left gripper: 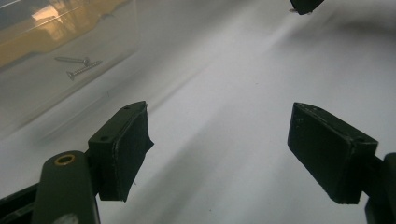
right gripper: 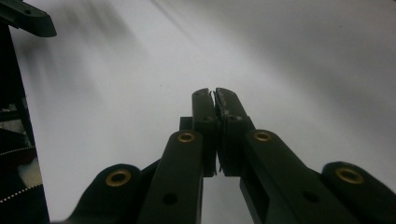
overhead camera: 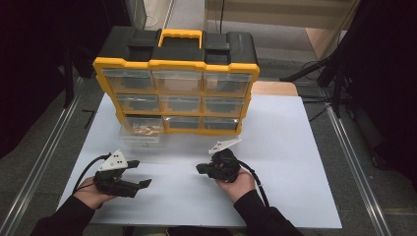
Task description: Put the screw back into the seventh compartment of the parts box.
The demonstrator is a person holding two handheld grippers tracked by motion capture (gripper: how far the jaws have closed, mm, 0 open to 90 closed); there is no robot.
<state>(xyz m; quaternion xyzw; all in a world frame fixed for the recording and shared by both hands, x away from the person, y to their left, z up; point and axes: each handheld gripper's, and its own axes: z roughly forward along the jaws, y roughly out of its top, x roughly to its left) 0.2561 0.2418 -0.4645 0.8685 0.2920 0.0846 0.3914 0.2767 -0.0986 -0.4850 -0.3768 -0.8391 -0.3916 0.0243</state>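
High view: left gripper (overhead camera: 142, 173) gapes empty near the pulled-out clear drawer (overhead camera: 140, 135), poised for its screws (left gripper: 78, 66); right gripper (overhead camera: 199, 168) is clenched, empty.

White table (overhead camera: 295, 162) on grey floor (overhead camera: 44, 142) (dark curtains (overhead camera: 388, 73) beside).

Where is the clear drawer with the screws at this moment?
In the high view, the clear drawer sticks out of the organizer's bottom-left slot onto the white table, just beyond the left gripper.

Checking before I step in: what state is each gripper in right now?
Left gripper: open, holding nothing.
Right gripper: closed, nothing visible between its fingers.
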